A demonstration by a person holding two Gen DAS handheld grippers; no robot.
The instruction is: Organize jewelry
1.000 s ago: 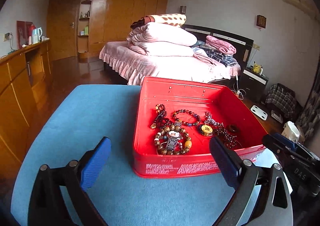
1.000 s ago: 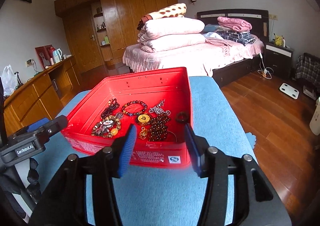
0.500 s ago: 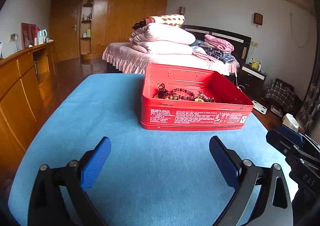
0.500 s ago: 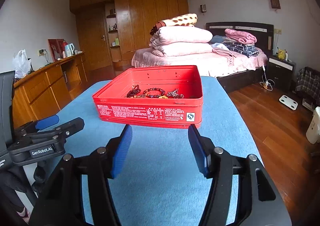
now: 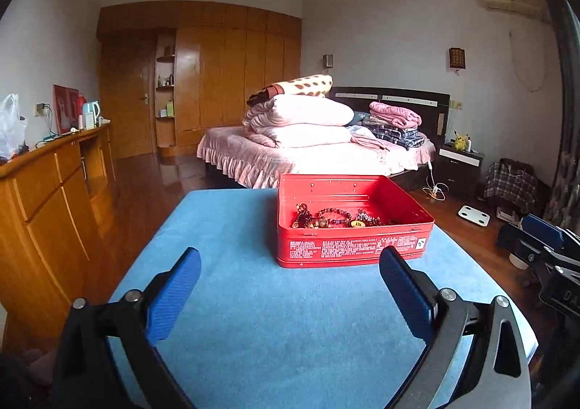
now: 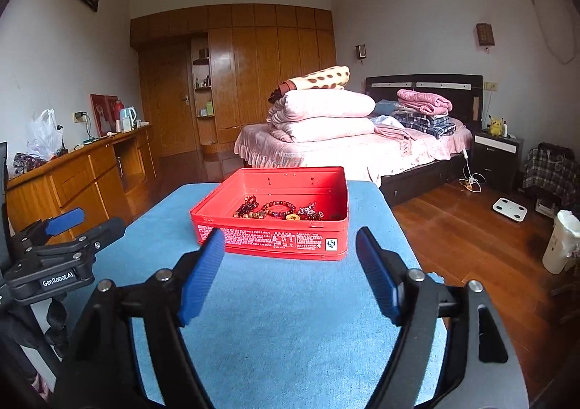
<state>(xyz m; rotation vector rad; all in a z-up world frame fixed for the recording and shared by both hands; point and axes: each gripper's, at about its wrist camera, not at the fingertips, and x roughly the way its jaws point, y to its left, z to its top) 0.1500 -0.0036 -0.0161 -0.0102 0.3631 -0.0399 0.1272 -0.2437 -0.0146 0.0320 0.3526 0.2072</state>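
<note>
A red metal box (image 5: 353,247) stands on the blue table top (image 5: 290,318), at its far right part. Bead bracelets and necklaces (image 5: 339,218) lie in a heap inside it. The box also shows in the right wrist view (image 6: 275,238) with the jewelry (image 6: 281,211) in it. My left gripper (image 5: 290,260) is open and empty, well back from the box. My right gripper (image 6: 290,240) is open and empty, also back from the box. Each gripper shows at the edge of the other's view, the right one (image 5: 543,249) and the left one (image 6: 58,249).
A wooden sideboard (image 5: 47,198) runs along the left of the table. A bed (image 5: 311,151) with stacked pink quilts stands behind it. Wooden floor lies to the right, with a white scale (image 6: 509,209) and a white bin (image 6: 560,242).
Both grippers have drawn back and dropped lower from just in front of the box. The box now looks smaller and farther away. Both grippers stay open and empty.
</note>
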